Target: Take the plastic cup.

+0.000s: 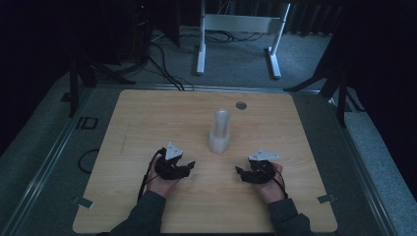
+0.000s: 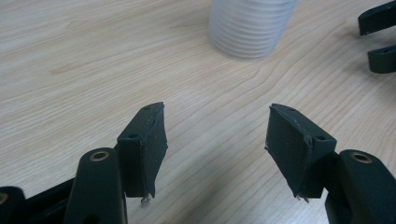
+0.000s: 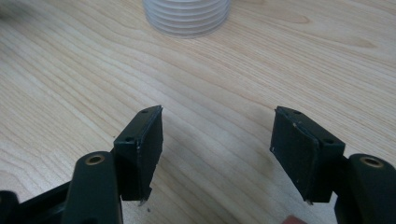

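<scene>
On the wooden table [image 1: 147, 128], in the middle, stands one stack of clear plastic cups [image 1: 219, 132]; we cannot tell how many cups are in it. We hold two tongs. Our left gripper [image 1: 190, 165] and our right gripper [image 1: 239, 171] rest near it, one on each side, both spread wide and holding nothing. We think the job has not begun: the stack is untouched.
</scene>
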`<action>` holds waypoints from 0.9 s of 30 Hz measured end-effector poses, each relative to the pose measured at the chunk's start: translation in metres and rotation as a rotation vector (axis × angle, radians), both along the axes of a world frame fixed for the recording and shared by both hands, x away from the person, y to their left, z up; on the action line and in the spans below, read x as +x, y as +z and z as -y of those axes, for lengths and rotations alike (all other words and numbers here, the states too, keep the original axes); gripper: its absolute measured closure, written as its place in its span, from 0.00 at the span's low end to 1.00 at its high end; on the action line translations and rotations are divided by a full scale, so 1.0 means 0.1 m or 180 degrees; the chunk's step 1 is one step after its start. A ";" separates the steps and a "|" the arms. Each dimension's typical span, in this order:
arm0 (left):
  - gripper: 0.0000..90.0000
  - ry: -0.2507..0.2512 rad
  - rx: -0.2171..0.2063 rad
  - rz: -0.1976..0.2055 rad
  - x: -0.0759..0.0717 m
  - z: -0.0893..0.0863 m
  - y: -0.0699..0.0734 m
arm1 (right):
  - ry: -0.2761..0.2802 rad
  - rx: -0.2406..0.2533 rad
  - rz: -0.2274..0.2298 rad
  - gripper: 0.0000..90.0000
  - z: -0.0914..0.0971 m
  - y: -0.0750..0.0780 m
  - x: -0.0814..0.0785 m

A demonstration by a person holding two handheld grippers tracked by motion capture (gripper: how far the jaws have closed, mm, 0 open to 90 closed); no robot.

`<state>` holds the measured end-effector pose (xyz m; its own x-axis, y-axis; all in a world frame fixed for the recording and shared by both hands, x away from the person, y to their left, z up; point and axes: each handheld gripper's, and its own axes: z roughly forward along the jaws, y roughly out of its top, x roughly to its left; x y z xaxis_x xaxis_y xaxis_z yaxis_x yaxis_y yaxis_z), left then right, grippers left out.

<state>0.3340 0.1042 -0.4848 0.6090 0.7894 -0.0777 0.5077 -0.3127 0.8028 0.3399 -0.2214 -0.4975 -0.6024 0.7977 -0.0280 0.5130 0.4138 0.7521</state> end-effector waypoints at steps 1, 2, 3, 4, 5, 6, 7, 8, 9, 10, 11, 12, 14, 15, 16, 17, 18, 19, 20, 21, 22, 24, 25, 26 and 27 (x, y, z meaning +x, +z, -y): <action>0.44 -0.0008 -0.0010 -0.0012 0.00 0.01 0.00 | 0.0004 -0.0001 0.0009 0.38 0.00 0.00 0.00; 0.45 -0.0001 -0.0006 -0.0016 0.00 0.01 0.00 | 0.0000 0.0012 0.0012 0.38 0.00 0.01 0.00; 0.46 0.0000 -0.0009 -0.0017 0.00 0.02 0.00 | 0.0006 0.0020 0.0031 0.38 0.00 0.02 -0.01; 0.46 -0.0008 -0.0013 -0.0013 0.01 0.01 0.02 | 0.0009 0.0023 0.0035 0.38 0.00 0.02 -0.01; 0.46 -0.0008 -0.0013 -0.0013 0.01 0.01 0.02 | 0.0009 0.0023 0.0035 0.38 0.00 0.02 -0.01; 0.46 -0.0010 -0.0048 -0.0018 0.02 0.01 0.03 | 0.0015 0.0022 0.0045 0.38 0.00 0.04 -0.01; 0.46 -0.0004 -0.0072 -0.0018 0.02 0.00 0.04 | 0.0016 0.0036 0.0044 0.38 0.00 0.04 -0.02; 0.46 -0.0001 -0.0095 -0.0032 0.03 0.00 0.04 | 0.0015 0.0037 0.0044 0.38 0.00 0.05 -0.02; 0.45 -0.0001 -0.0095 -0.0032 0.03 0.00 0.04 | 0.0015 0.0037 0.0044 0.38 0.00 0.05 -0.02; 0.45 -0.0001 -0.0095 -0.0032 0.03 0.00 0.04 | 0.0014 0.0035 0.0036 0.38 0.00 0.05 -0.02; 0.43 -0.0046 -0.0121 -0.0085 0.06 0.01 0.04 | 0.0019 0.0038 0.0040 0.38 0.00 0.07 -0.02; 0.42 -0.0063 -0.0087 -0.0077 0.06 0.02 0.04 | 0.0027 0.0031 0.0041 0.38 0.00 0.08 -0.02; 0.41 -0.0075 -0.0097 -0.0055 0.08 0.04 0.05 | 0.0036 0.0013 0.0054 0.39 0.00 0.10 -0.03; 0.41 -0.0075 -0.0097 -0.0055 0.08 0.04 0.05 | 0.0036 0.0013 0.0054 0.39 0.00 0.10 -0.03; 0.41 -0.0075 -0.0097 -0.0055 0.08 0.04 0.05 | 0.0049 0.0012 0.0054 0.39 0.00 0.12 -0.03; 0.40 -0.0128 -0.0211 -0.0077 0.11 0.06 0.07 | 0.0072 0.0013 0.0061 0.42 0.00 0.16 -0.03; 0.39 -0.0128 -0.0211 -0.0077 0.11 0.06 0.07 | 0.0072 0.0013 0.0061 0.42 0.00 0.16 -0.03; 0.39 -0.0154 -0.0273 -0.0066 0.12 0.07 0.09 | 0.0094 0.0008 0.0071 0.42 0.00 0.18 -0.03; 0.39 -0.0183 -0.0279 -0.0042 0.14 0.08 0.11 | 0.0116 0.0003 0.0090 0.42 0.00 0.22 -0.03; 0.38 -0.0186 -0.0269 -0.0014 0.15 0.10 0.13 | 0.0123 0.0003 0.0100 0.42 0.00 0.25 -0.03; 0.37 -0.0206 -0.0269 0.0011 0.17 0.12 0.15 | 0.0128 0.0001 0.0110 0.42 0.00 0.28 -0.02; 0.34 -0.0248 -0.0251 0.0055 0.20 0.16 0.19 | 0.0144 0.0025 0.0128 0.42 0.01 0.34 0.00; 0.34 -0.0263 -0.0236 0.0089 0.21 0.18 0.21 | 0.0144 0.0042 0.0142 0.42 0.01 0.37 0.01; 0.33 -0.0288 -0.0216 0.0109 0.23 0.20 0.23 | 0.0144 0.0047 0.0146 0.41 0.02 0.40 0.02; 0.33 -0.0304 -0.0207 0.0133 0.25 0.22 0.24 | 0.0149 0.0052 0.0167 0.41 0.02 0.43 0.04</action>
